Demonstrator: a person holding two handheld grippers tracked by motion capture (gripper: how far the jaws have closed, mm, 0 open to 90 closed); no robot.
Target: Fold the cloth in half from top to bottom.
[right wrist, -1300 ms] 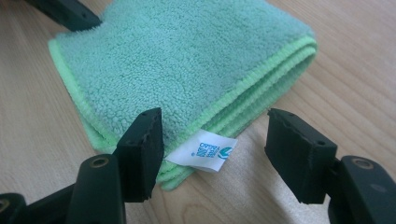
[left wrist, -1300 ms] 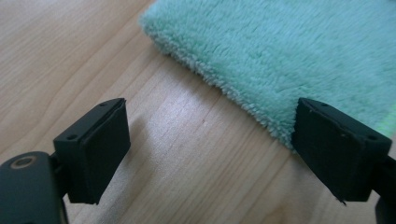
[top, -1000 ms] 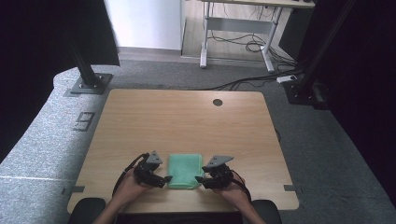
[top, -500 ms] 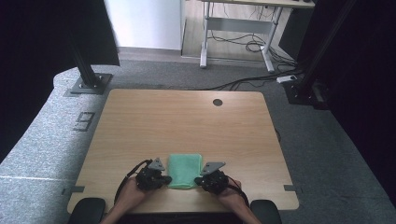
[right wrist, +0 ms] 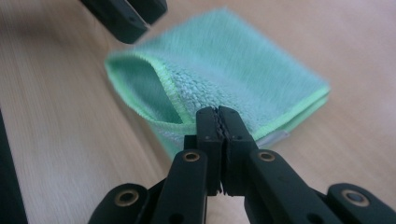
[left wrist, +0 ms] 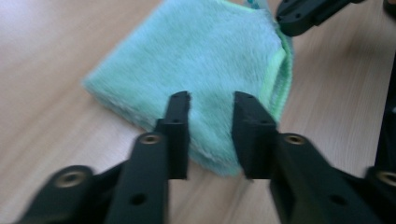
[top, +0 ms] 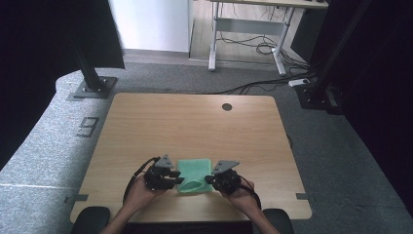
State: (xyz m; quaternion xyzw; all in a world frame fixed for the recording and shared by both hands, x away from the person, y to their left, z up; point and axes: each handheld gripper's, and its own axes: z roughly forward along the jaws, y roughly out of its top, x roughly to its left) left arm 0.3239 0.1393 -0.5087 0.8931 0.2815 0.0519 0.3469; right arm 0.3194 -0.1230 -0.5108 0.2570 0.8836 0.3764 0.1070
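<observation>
A folded green cloth lies on the wooden table close to its near edge. My right gripper is at the cloth's near right corner. It is shut on the hem of the top layer, which lifts off the cloth and leaves a pocket. My left gripper hovers at the near left corner. Its jaws have just been opening and stand apart, and the cloth shows through the gap with no pad pressing on it.
A person's hands hold both grippers at the table's front edge. A round cable hole sits at the back of the table. Black stands and a desk frame are on the floor beyond.
Both grippers have drawn in to the cloth's near corners. The cloth lay flat before; its near top layer now bulges up at the right gripper.
</observation>
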